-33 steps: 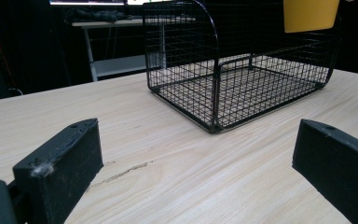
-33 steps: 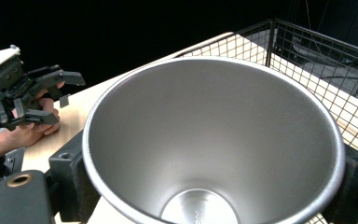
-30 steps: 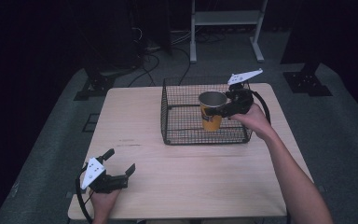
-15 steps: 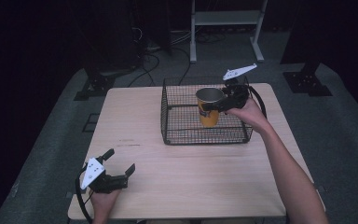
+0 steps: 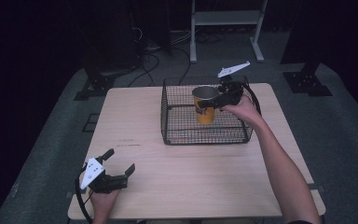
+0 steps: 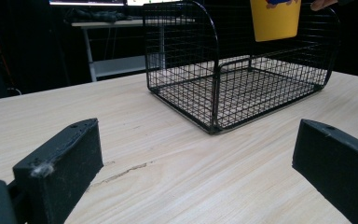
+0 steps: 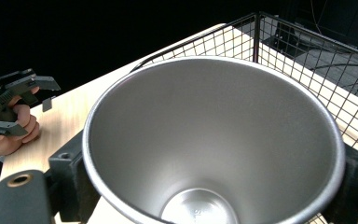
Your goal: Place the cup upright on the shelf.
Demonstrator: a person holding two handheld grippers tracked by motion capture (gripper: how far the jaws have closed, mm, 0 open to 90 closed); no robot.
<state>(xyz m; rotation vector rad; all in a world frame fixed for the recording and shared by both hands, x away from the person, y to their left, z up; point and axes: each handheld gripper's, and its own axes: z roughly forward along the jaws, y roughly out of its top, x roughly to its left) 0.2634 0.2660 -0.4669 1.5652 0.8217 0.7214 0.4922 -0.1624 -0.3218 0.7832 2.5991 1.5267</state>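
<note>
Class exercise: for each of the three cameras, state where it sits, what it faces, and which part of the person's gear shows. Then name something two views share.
High view: above the table, looking down; both forearms, left claw, right claw.
Left gripper view: low on the table, facing the wire basket; its open jaws.
Right gripper view: looks into the cup.
Shared: basket and cup.

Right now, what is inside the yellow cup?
Nothing: the right gripper view looks down into the yellow cup and shows a bare silver wall and bottom. The right gripper holds it above the wire basket.
</note>
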